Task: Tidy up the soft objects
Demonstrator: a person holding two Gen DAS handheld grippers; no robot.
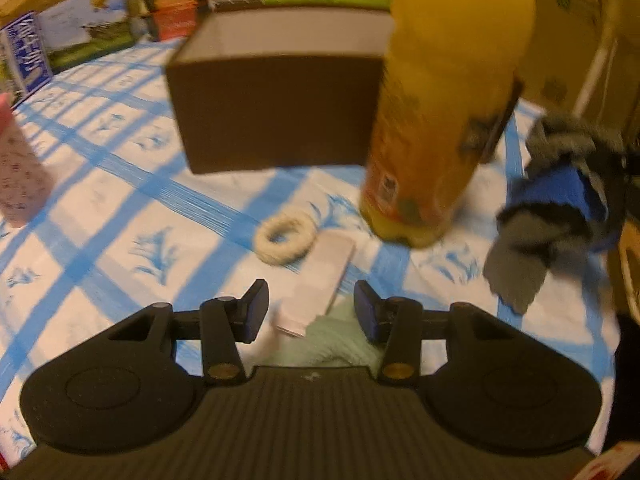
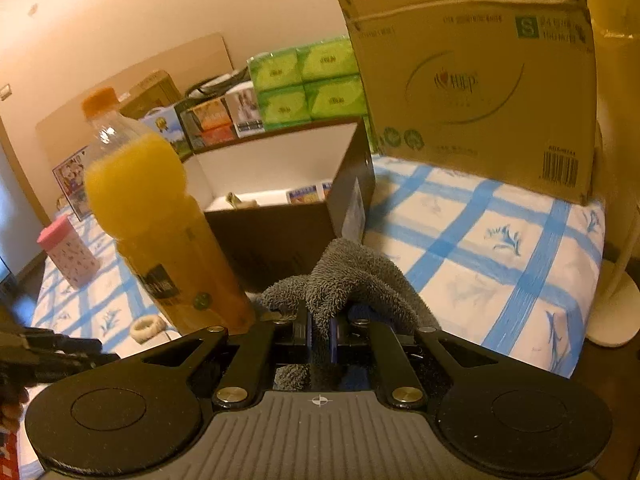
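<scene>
Blue-checked white tablecloth (image 1: 120, 184). Left gripper (image 1: 311, 310), jaws apart and empty, over a pale green fuzzy cloth (image 1: 332, 344); brown open box (image 1: 276, 112) behind; right gripper (image 2: 321, 334) clamps a grey terry towel (image 2: 352, 276).

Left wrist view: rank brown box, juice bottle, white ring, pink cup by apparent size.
1. brown box
2. juice bottle, though it stands nearer the camera than the box, so their true order is unsure
3. pink cup, cut off by the frame edge
4. white ring
</scene>
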